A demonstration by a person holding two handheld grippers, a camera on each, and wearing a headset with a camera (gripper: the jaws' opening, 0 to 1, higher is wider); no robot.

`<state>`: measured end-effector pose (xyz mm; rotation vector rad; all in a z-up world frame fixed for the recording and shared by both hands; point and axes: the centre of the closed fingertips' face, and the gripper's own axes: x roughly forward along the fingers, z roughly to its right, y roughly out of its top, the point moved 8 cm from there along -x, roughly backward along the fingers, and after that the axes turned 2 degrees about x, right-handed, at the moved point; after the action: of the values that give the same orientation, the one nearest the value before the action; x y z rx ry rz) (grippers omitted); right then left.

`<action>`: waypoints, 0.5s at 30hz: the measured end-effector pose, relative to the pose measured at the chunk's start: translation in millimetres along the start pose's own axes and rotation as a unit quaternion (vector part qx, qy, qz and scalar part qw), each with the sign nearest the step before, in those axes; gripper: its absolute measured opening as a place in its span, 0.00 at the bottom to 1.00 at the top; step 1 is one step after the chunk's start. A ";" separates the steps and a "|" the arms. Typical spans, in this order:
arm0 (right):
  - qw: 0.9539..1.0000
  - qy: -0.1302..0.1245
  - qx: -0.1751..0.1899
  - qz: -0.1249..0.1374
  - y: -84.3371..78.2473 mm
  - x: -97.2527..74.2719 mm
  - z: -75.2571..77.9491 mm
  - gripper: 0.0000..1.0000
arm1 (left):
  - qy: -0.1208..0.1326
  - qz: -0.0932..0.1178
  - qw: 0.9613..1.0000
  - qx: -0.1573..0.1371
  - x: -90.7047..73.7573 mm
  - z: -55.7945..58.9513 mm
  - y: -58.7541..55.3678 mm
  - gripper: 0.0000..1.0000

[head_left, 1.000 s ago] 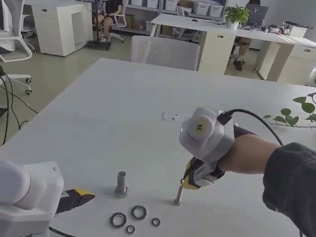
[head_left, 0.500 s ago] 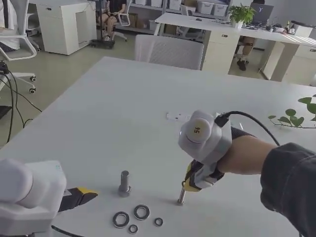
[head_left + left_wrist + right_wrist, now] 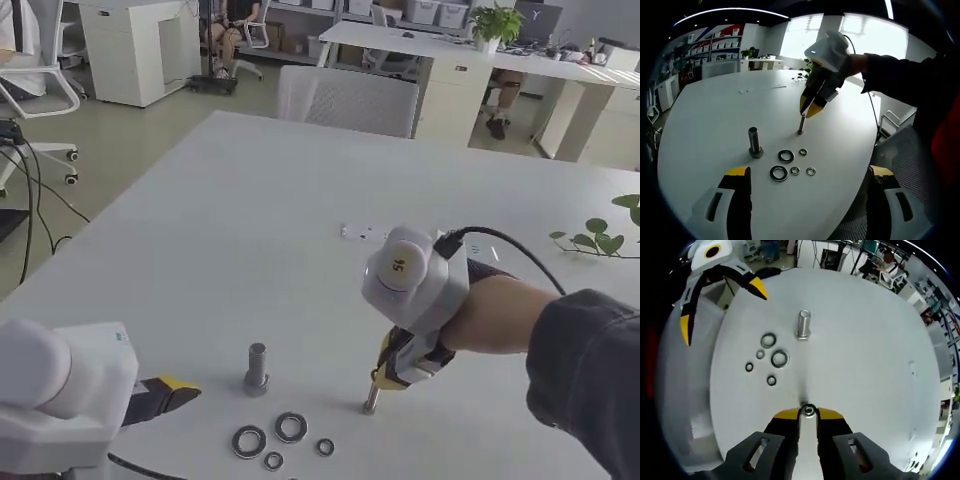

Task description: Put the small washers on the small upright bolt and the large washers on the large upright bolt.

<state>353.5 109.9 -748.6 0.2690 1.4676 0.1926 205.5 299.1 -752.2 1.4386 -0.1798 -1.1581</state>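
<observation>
The small bolt (image 3: 371, 399) stands on the white table (image 3: 230, 230), a little tilted. My right gripper (image 3: 383, 380) is shut on its top; the bolt head (image 3: 809, 410) sits between the yellow-tipped jaws of my right gripper (image 3: 809, 414). The large bolt (image 3: 256, 367) stands upright to its left. Two large washers (image 3: 291, 427) (image 3: 249, 441) and small washers (image 3: 325, 446) (image 3: 273, 460) lie flat in front of the bolts. My left gripper (image 3: 809, 172) is open wide, short of the washers (image 3: 786, 156), with nothing between its jaws; the left gripper (image 3: 170, 392) also appears at the lower left.
A leafy plant sprig (image 3: 600, 235) lies at the table's right edge. A small white tag (image 3: 360, 232) rests further back. A chair (image 3: 345, 100) stands at the table's far side, with desks and seated people beyond.
The head camera has shifted a little. My right gripper stays on the small bolt, and the left gripper has hardly moved. The washers lie where they were.
</observation>
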 end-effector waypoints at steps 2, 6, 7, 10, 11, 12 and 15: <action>1.000 0.001 -0.001 -0.001 -0.3 1.8 0.3 0.13 | 0.000 -0.001 1.000 0.000 0.2 -0.7 -0.2 0.96; 1.000 0.003 0.001 -0.004 -1.4 5.0 0.7 0.13 | 0.000 0.000 1.000 -0.001 0.1 -1.4 -0.2 0.96; 1.000 0.003 0.002 -0.004 -1.5 5.5 0.8 0.13 | 0.000 0.000 1.000 -0.001 0.1 -1.5 -0.2 0.96; 1.000 0.005 0.002 -0.003 -1.5 8.1 0.9 0.13 | 0.000 -0.001 1.000 -0.001 0.6 -1.5 -0.5 0.96; 1.000 0.006 0.003 -0.003 -1.5 8.8 1.0 0.13 | -0.001 -0.001 1.000 -0.001 0.7 -1.5 -0.5 0.96; 1.000 0.008 0.004 -0.003 -1.9 10.2 0.6 0.13 | -0.001 -0.001 1.000 -0.001 0.7 -1.6 -0.5 0.96; 1.000 0.009 0.006 -0.005 -2.9 13.1 0.4 0.13 | 0.000 -0.001 1.000 -0.001 0.5 -2.1 -0.7 0.96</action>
<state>355.0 110.9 -761.8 0.2700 1.4875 0.1791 206.9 300.3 -753.5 1.4367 -0.1771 -1.1601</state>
